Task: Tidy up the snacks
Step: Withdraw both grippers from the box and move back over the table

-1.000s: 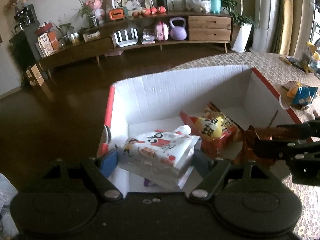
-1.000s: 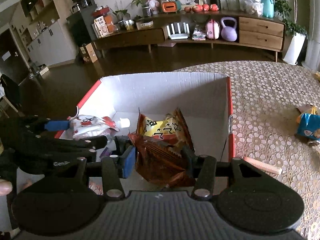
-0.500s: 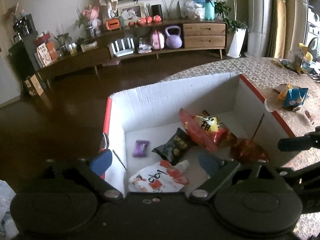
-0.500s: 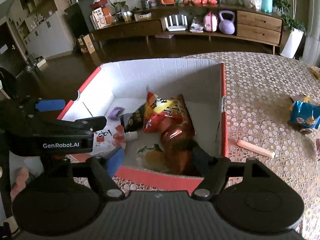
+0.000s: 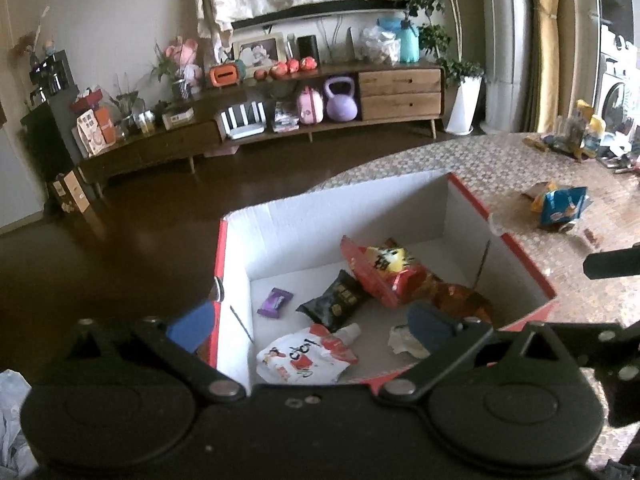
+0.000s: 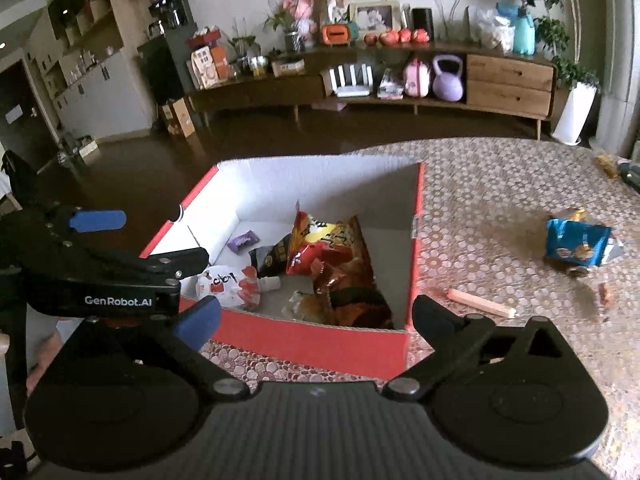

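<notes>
Holding both grippers angled down over the near edge of the red-and-white box [image 6: 416,236], we see the left gripper [image 5: 310,326] and right gripper [image 6: 316,318] with jaws spread wide, just opened, gripping nothing. Inside the box lie a white pouch [image 5: 304,356], a black packet [image 5: 336,300], a small purple wrapper [image 5: 275,301] and a red chip bag [image 6: 320,240]. Right of the box, a pink stick [image 6: 482,303] and a blue packet [image 6: 578,242] rest on the patterned tablecloth [image 6: 500,184].

Snack packets [image 5: 384,276] lie jumbled, apparently flat, in red-rimmed box [image 5: 516,252].
</notes>
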`<state>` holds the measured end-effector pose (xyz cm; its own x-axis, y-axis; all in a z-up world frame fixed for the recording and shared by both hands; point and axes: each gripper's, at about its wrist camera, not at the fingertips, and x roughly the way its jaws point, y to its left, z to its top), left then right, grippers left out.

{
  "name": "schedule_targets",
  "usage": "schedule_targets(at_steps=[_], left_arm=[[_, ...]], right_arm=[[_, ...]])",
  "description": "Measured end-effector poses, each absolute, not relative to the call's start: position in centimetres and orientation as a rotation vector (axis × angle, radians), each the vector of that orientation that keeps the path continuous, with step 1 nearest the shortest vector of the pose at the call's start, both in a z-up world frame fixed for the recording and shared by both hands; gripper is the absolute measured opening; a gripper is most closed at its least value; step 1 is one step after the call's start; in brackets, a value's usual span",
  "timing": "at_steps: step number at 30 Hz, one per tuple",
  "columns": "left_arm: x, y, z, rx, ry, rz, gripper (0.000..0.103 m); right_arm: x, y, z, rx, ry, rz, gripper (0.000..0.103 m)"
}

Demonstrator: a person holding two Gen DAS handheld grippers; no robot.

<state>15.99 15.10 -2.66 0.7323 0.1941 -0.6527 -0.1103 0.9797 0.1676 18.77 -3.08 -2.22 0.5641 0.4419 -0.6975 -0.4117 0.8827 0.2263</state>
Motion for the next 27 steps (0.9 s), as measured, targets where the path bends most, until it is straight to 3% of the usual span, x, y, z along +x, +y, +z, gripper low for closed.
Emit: schedule_targets(at_steps=[15,27], left_arm=[[12.7,8.6,0.3,0.086,0.646,0.025,0.103],[12.4,2.7,-0.6,0.076,0.65,-0.089,0.103]], right_arm=[[13.1,-11.7,1.5,0.081,0.72,0.449,0.103],[11.7,-19.8,1.9,0.126,0.667,0.355,0.103]])
